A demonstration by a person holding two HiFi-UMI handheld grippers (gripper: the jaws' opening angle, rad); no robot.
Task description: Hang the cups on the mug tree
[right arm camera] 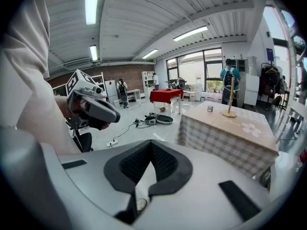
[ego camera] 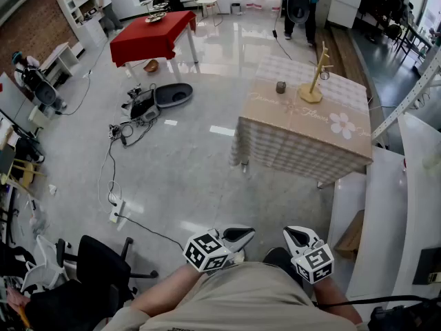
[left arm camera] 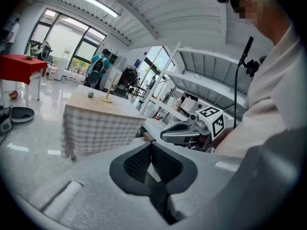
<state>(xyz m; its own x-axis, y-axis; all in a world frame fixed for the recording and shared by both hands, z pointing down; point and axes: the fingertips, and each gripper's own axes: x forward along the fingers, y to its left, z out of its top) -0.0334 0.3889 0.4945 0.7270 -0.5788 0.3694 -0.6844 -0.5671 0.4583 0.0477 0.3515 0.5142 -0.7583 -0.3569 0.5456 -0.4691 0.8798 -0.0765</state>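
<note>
A wooden mug tree (ego camera: 313,78) stands on a table with a checked cloth (ego camera: 303,140), far ahead of me. A small dark cup (ego camera: 280,87) sits on the cloth to its left. A clear cup (ego camera: 324,75) seems to hang from a right branch. My left gripper (ego camera: 238,238) and right gripper (ego camera: 298,237) are low, close to my body, far from the table. Both are shut with nothing between the jaws. The left gripper view shows the tree (left arm camera: 107,92), the cup (left arm camera: 90,94) and the right gripper (left arm camera: 184,132). The right gripper view shows the tree (right arm camera: 230,99) and the cup (right arm camera: 210,108).
A red-clothed table (ego camera: 151,36) stands at the back left. Cables and equipment (ego camera: 148,105) lie on the shiny floor between it and me. A black office chair (ego camera: 100,261) is at my lower left, a white counter (ego camera: 393,212) along the right. People stand at the back.
</note>
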